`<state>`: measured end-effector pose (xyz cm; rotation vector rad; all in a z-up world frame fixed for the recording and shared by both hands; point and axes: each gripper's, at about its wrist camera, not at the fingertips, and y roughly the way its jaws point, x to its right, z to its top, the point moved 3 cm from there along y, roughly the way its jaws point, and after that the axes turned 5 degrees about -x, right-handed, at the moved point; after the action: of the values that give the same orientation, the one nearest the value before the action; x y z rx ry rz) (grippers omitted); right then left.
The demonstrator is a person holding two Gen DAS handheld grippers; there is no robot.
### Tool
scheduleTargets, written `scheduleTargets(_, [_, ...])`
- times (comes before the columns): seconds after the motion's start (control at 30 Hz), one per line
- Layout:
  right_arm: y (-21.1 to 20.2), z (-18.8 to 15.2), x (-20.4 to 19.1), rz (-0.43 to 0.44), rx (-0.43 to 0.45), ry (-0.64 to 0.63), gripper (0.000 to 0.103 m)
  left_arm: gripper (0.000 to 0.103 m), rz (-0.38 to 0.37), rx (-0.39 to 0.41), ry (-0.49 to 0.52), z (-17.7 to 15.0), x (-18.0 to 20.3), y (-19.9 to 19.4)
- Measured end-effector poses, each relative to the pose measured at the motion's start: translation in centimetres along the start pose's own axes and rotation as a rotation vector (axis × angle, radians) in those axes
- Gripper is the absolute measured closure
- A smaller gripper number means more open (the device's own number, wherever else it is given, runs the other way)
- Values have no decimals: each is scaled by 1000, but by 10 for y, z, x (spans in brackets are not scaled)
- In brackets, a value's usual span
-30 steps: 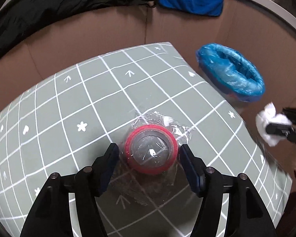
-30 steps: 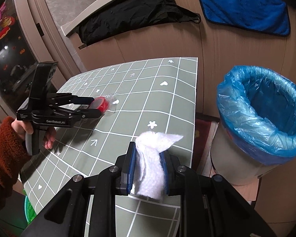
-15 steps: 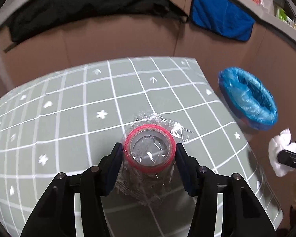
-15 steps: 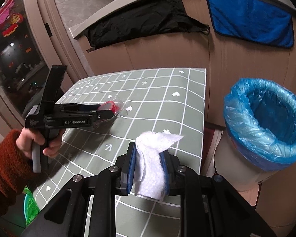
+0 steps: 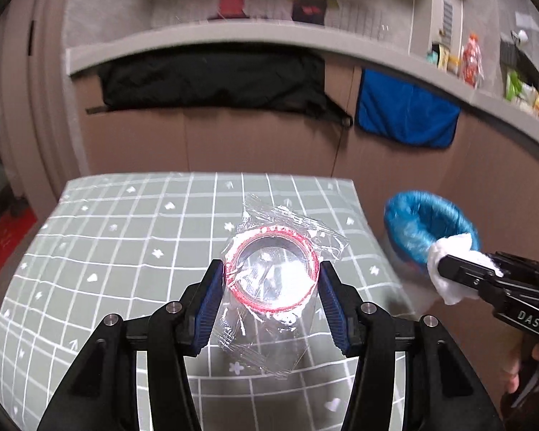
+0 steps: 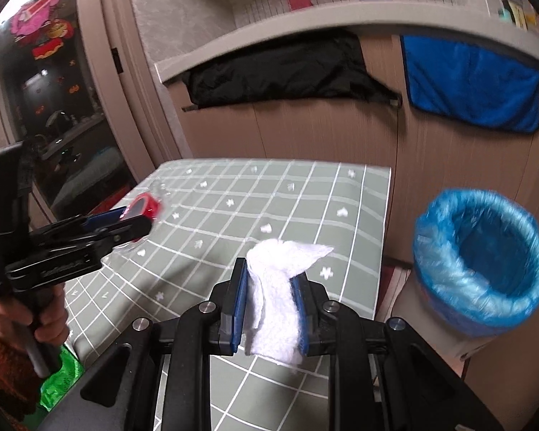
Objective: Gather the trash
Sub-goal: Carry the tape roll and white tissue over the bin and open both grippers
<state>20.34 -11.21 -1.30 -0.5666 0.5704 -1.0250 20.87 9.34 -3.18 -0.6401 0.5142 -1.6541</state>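
A red tape roll wrapped in crinkled clear plastic [image 5: 272, 276] hangs above the green checked table [image 5: 125, 251], pinched between the blue pads of my left gripper [image 5: 271, 300]. From the right wrist view the same roll [image 6: 143, 208] shows at the tip of the left gripper [image 6: 133, 224]. My right gripper [image 6: 271, 305] is shut on a crumpled white tissue [image 6: 276, 287]; the tissue [image 5: 449, 269] also shows at the right in the left wrist view. A bin lined with a blue bag [image 6: 481, 255] stands on the floor right of the table.
A brown panel wall behind the table carries a black cloth [image 5: 212, 82] and a blue towel [image 5: 406, 115] below a shelf. A hand in a rust-red sleeve [image 6: 3, 344] holds the left gripper. Something green [image 6: 61, 377] lies low beside the table.
My left gripper closed on the wrapped tape roll and lifted it off the table, tilting upward. The right gripper rose a little with the tissue still in it.
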Motion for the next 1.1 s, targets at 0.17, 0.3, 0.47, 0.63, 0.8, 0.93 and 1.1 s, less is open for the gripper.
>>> scheduleTargets(0.17, [-36, 16, 6, -29, 89, -21, 82, 50, -37, 86, -22, 10, 23, -35])
scheduleTargets(0.3, [-65, 25, 25, -60, 157, -10, 82, 50, -92, 117, 1, 24, 58, -43])
scheduleTargets(0.47, [-94, 28, 64, -161, 220, -7, 82, 50, -166, 136, 22, 43, 114, -31])
scheduleTargets(0.63, [-111, 25, 110, -238, 255, 36, 81, 50, -213, 93, 78, 54, 175, 5])
scheduleTargets(0.8, [-109, 22, 161, -277, 249, 107, 81, 50, -247, 42, 120, 59, 222, 44])
scheduleTargets(0.93, [-102, 16, 193, -287, 232, 167, 81, 50, -262, 4, 139, 61, 249, 74])
scheduleTargets(1.1, [-83, 8, 223, -288, 191, 223, 81, 50, -266, -47, 158, 66, 268, 111])
